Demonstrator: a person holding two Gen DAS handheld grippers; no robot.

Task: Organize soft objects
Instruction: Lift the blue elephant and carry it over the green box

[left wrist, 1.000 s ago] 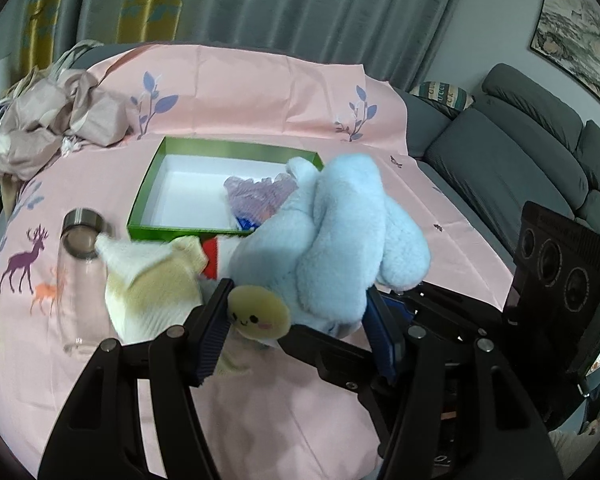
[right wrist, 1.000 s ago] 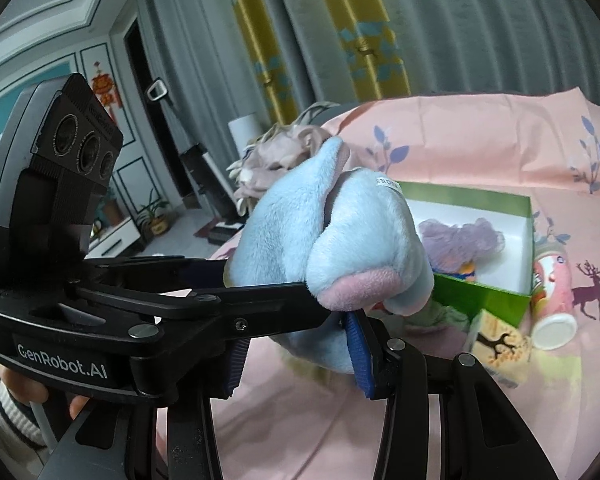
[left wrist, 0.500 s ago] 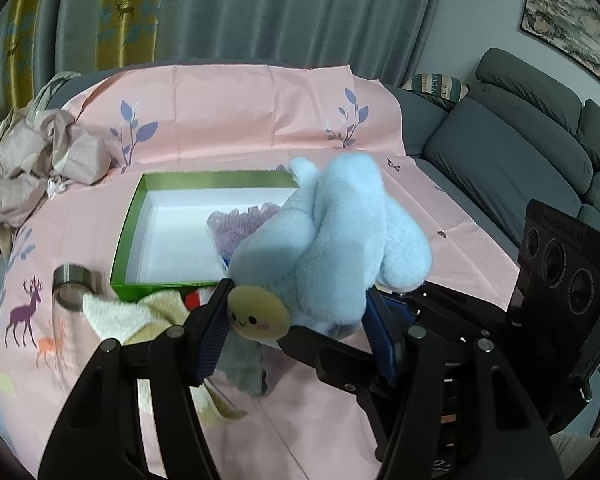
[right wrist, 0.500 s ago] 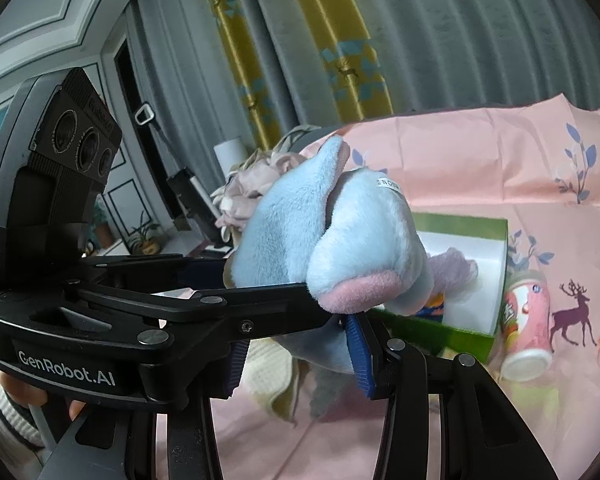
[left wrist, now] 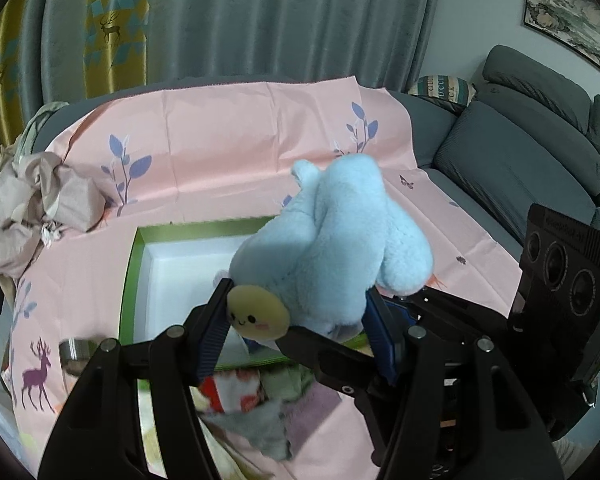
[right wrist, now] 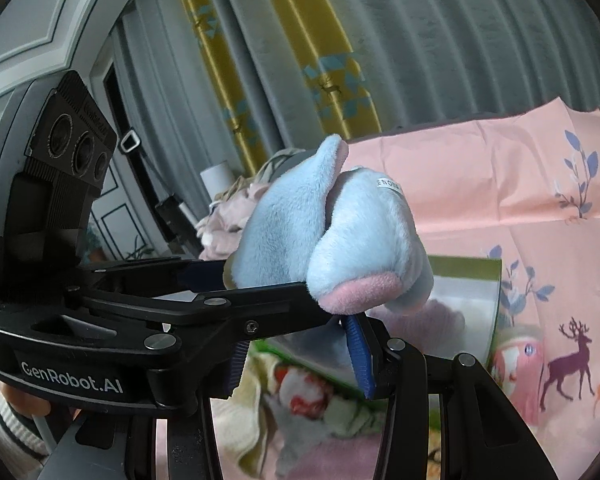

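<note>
- Green box point(left wrist: 134, 264) lies on the pink cloth point(left wrist: 228, 144), cloths heaped before it.
- Both claws, left gripper point(left wrist: 296, 320) and right gripper point(right wrist: 296, 356), clamp the blue plush point(left wrist: 332, 240), long axis slanting up-away.

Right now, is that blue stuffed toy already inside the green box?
No. The blue toy is up in the air above the green box, pinched by both tools.
</note>
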